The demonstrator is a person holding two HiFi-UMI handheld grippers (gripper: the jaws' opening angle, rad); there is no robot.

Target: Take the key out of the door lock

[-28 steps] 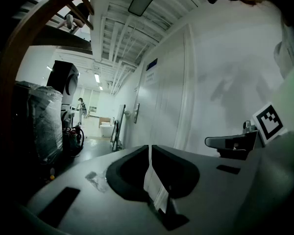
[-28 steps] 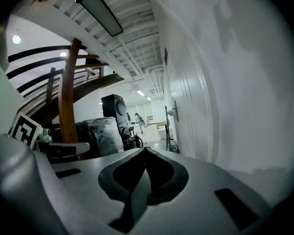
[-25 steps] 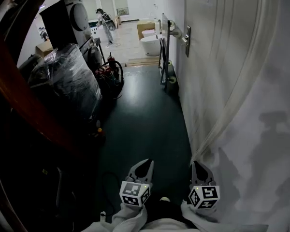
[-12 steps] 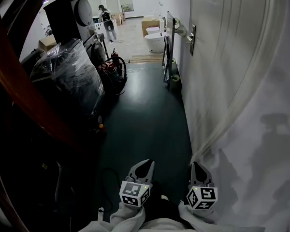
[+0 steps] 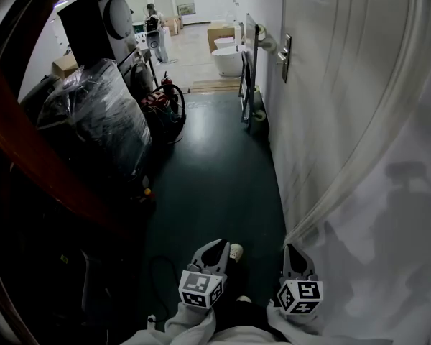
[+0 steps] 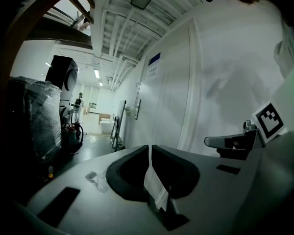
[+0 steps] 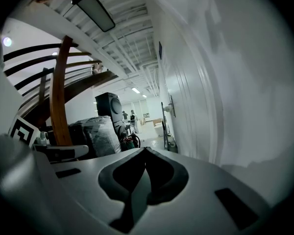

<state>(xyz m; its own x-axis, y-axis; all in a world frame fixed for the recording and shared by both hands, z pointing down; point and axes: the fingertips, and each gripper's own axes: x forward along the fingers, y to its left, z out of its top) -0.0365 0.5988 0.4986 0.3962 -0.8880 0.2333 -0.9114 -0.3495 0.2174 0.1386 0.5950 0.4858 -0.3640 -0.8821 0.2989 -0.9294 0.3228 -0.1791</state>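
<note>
A white door [image 5: 323, 85] runs along the right wall, and its metal handle plate [image 5: 285, 56] is far ahead down the corridor. The handle plate also shows small in the left gripper view [image 6: 136, 108] and in the right gripper view [image 7: 170, 107]. No key can be made out at this distance. My left gripper [image 5: 217, 248] and right gripper [image 5: 293, 254] hang low at the bottom of the head view, side by side, far from the handle. In their own views the left gripper [image 6: 150, 146] and the right gripper [image 7: 145, 150] have jaws closed together with nothing between them.
On the left stand a plastic-wrapped stack [image 5: 93, 113], a tall black cabinet [image 5: 100, 20], red gear with hoses [image 5: 161, 100] and a dark wooden banister [image 5: 29, 149]. A metal frame [image 5: 246, 70] leans by the wall before the handle. A person [image 5: 154, 31] stands far off. A shoe [image 5: 235, 251] shows between my grippers.
The head view has shifted slightly along the corridor. A light shoe toe has appeared on the floor between the grippers. Both grippers stay low and shut.
</note>
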